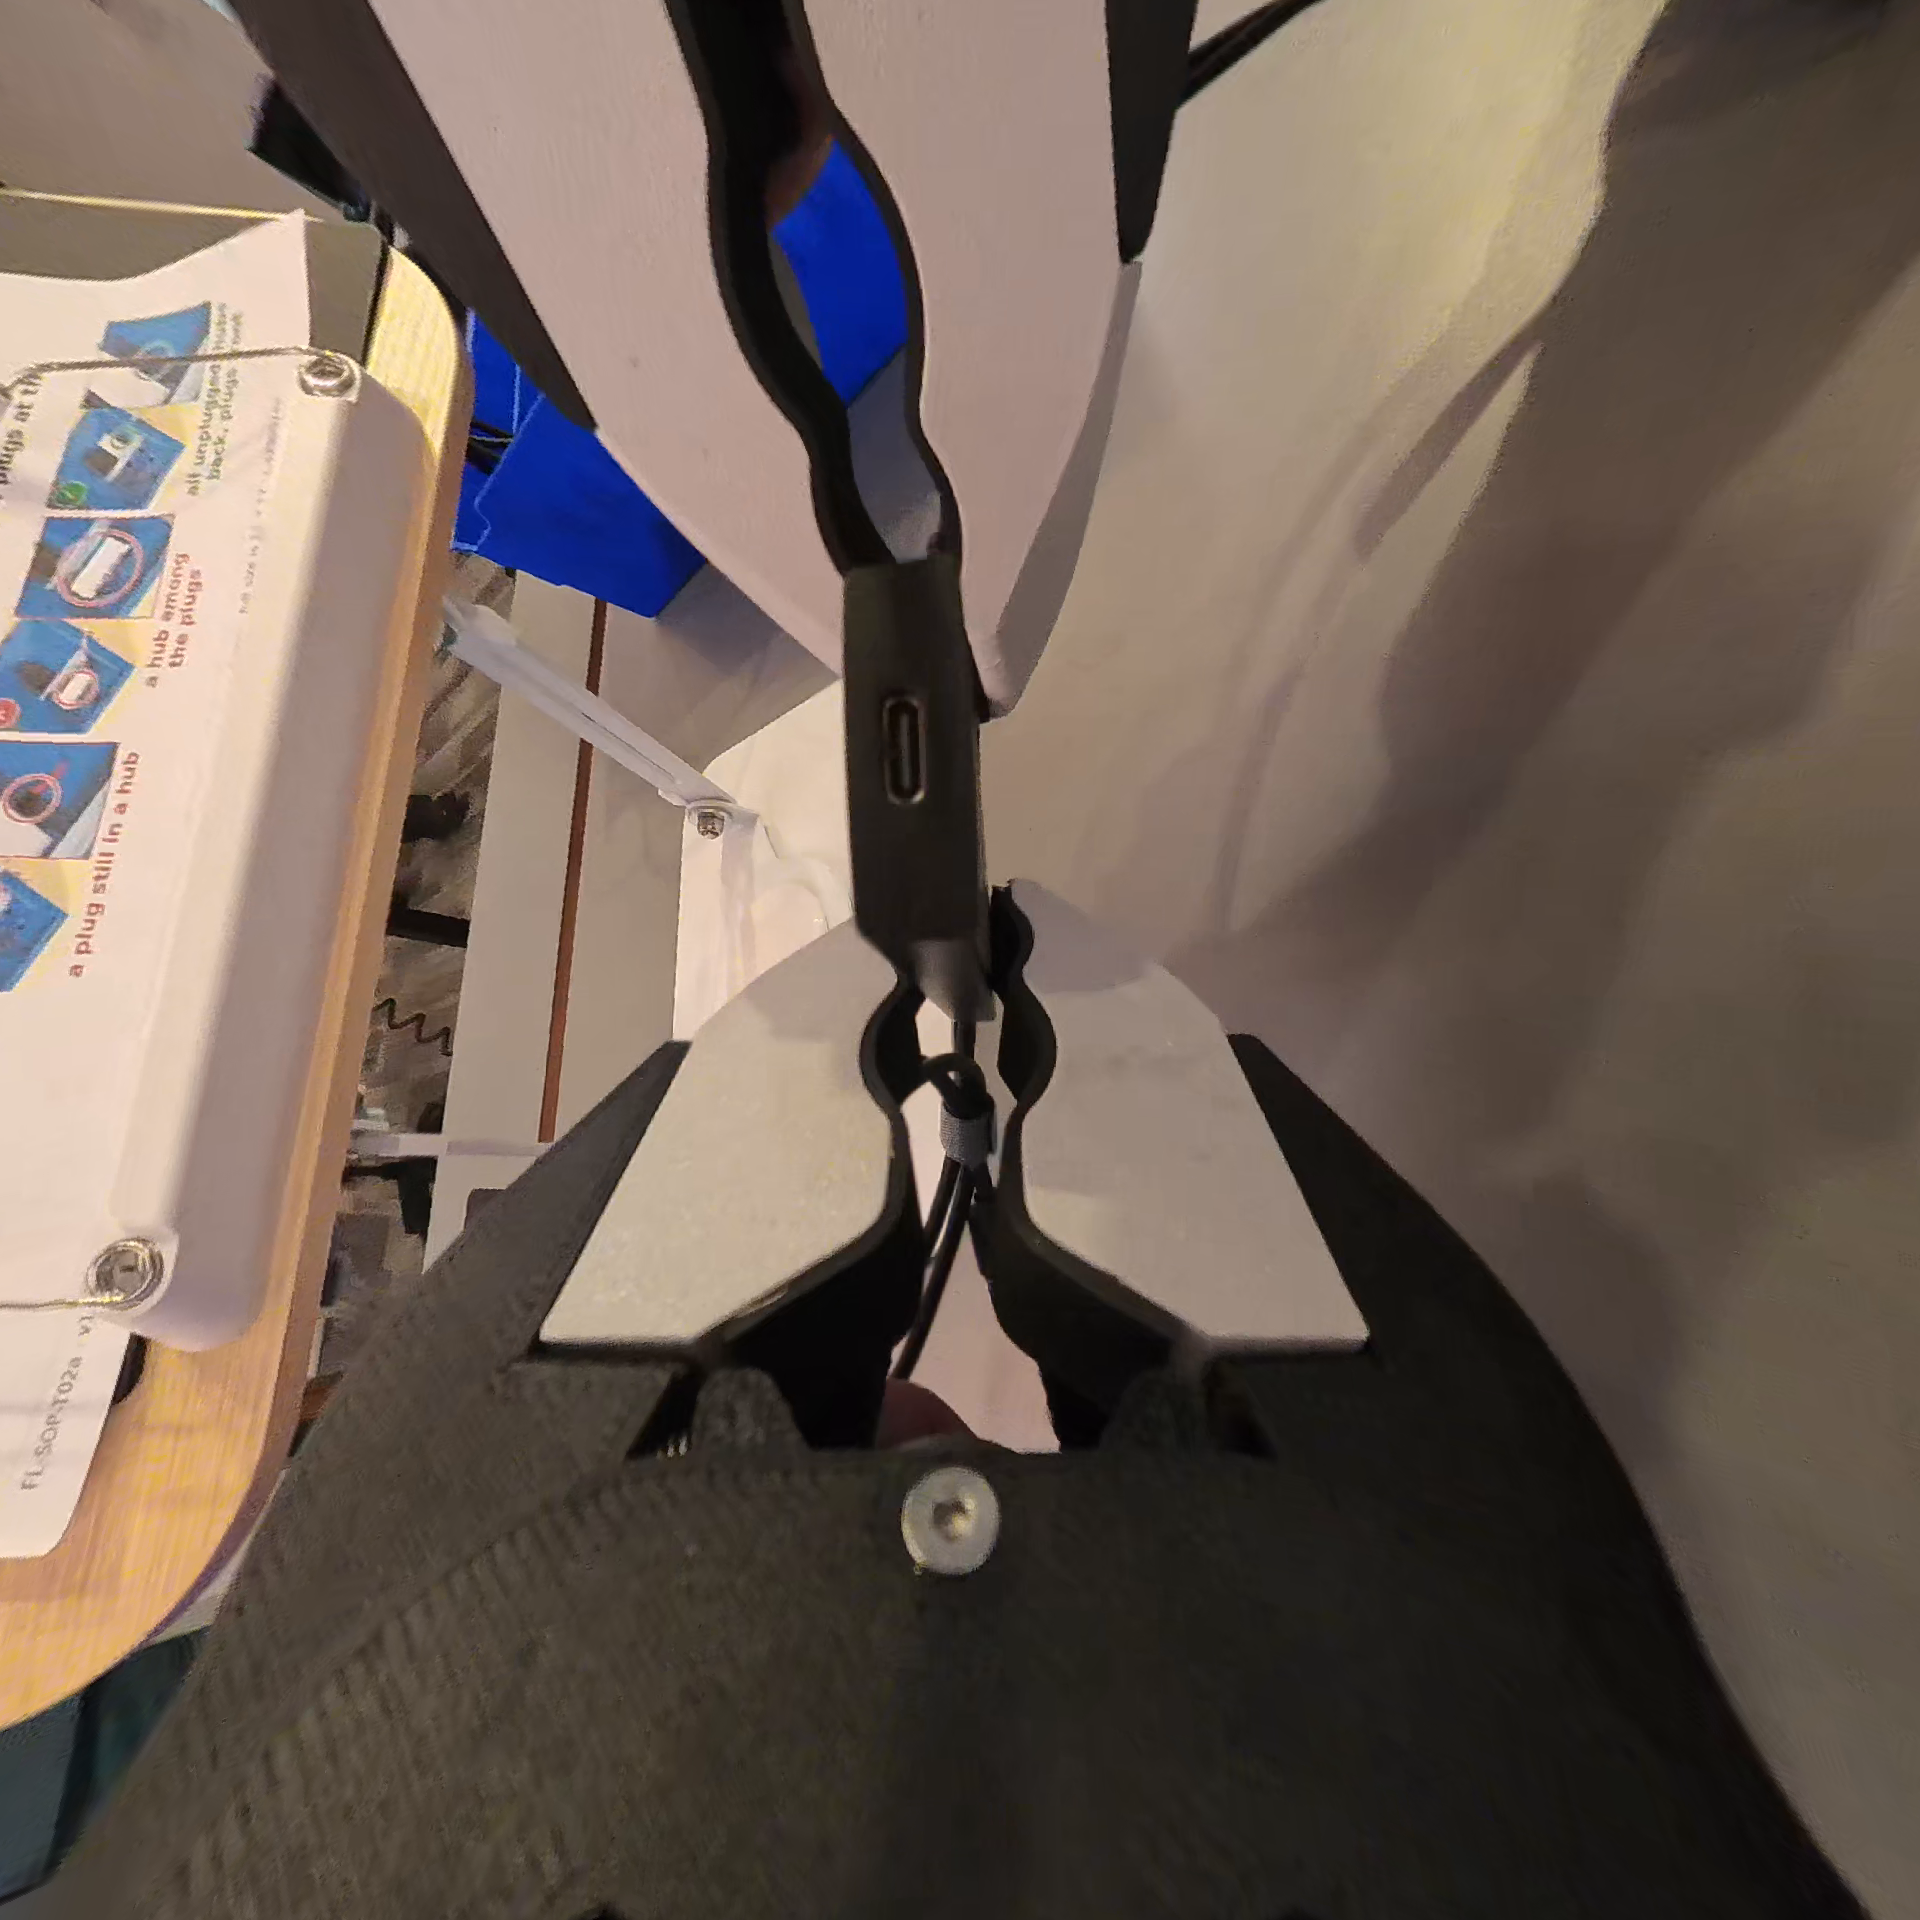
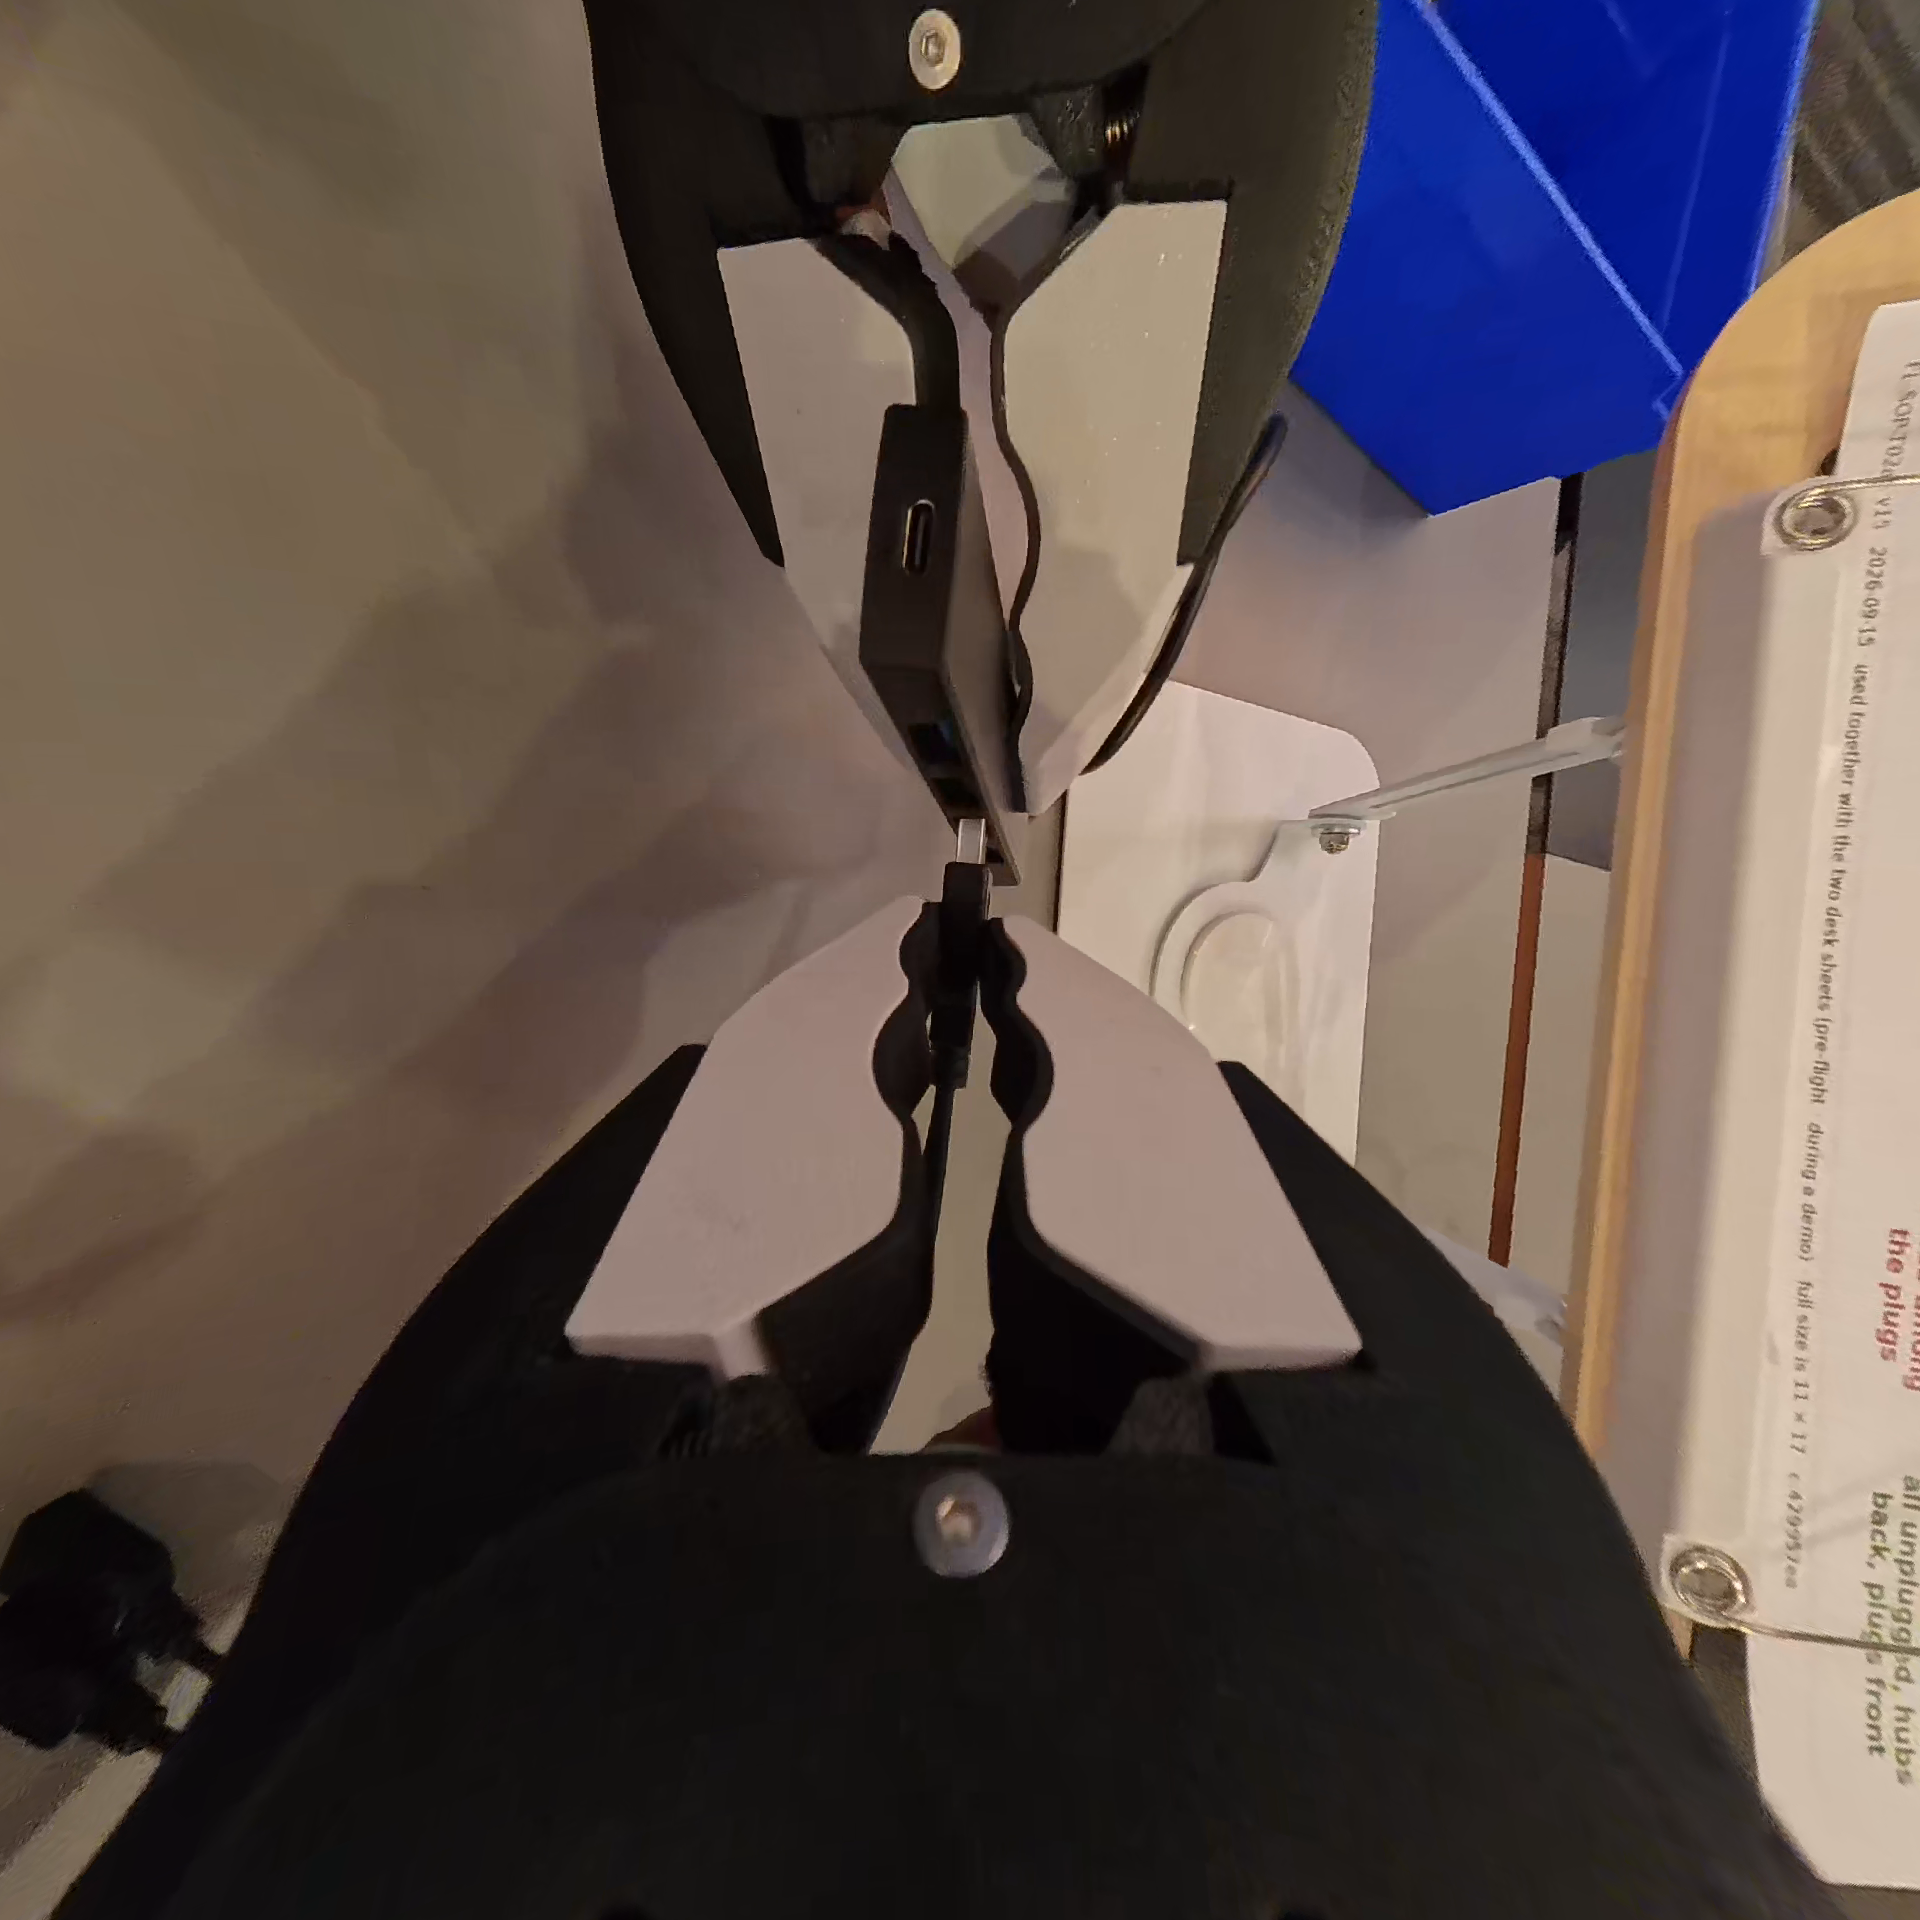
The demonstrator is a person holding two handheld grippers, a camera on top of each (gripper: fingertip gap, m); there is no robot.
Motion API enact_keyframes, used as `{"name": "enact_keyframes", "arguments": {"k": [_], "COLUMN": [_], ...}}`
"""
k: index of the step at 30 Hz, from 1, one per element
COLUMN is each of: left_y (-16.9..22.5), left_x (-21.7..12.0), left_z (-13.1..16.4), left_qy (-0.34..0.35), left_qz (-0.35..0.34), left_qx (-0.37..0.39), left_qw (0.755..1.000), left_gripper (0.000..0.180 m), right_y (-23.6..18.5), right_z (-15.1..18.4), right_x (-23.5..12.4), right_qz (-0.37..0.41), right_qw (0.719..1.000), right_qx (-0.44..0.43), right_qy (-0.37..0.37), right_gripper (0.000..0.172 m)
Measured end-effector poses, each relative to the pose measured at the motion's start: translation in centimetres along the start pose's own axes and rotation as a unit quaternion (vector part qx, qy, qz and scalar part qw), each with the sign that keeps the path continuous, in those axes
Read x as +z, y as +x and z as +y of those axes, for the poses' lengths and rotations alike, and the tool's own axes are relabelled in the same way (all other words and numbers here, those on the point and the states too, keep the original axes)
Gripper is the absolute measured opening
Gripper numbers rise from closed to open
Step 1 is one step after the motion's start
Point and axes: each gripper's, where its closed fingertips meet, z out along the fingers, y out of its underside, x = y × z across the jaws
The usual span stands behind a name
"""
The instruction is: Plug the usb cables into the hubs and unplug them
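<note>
I keep the dark grey hub (image 2: 920, 582) as my landmark: my left gripper (image 1: 940, 935) is clenched on its cable end, both pads (image 1: 1023, 987) pressed to it, holding it up off the pale table (image 2: 312, 623) so the port row faces the other tool. Just below that row my right gripper (image 2: 961, 945) grasps the black USB plug (image 2: 964, 894) by its body, leaving the metal tip free. That tip touches the hub's lowest port, I judge partly seated.

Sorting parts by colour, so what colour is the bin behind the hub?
Bright blue bin, clearest in the right wrist view.
</note>
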Motion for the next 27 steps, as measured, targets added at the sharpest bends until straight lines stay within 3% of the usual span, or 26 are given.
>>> {"name": "enact_keyframes", "arguments": {"k": [7, 12, 17, 20, 25, 27], "left_y": [-0.9, -1.1, -0.8, -0.5, -0.1, -0.9], "left_x": [-0.5, -0.9, -0.9, -1.0, -0.5, -0.9], "left_z": [-0.2, -0.3, -1.1, -1.3, -1.3, -1.9], "left_qy": [0.019, 0.037, 0.063, 0.069, 0.06, 0.08], "left_qz": [-0.016, -0.015, 0.006, 0.022, 0.037, 0.02], "left_qx": [-0.021, -0.042, -0.066, -0.08, -0.089, -0.102], "left_qw": [0.999, 0.998, 0.996, 0.994, 0.994, 0.991], "left_gripper": [0.011, 0.011, 0.011, 0.011, 0.011, 0.028], "right_y": [0.8, 0.9, 0.8, 0.7, 0.4, 0.5], "right_z": [-0.3, 0.1, 0.1, -0.1, 0.3, 0.4], "right_x": [-0.4, -1.2, -0.8, -1.0, -0.8, -0.9], "right_qz": [0.012, 0.022, 0.032, 0.028, 0.018, 0.017], "right_qw": [0.999, 0.998, 0.996, 0.993, 0.996, 0.996], "right_qx": [0.022, 0.019, 0.01, 0.016, 0.006, 0.014], "right_qy": [0.04, 0.063, 0.084, 0.111, 0.083, 0.086], "right_gripper": [0.009, 0.024, 0.009, 0.008, 0.008, 0.008]}}
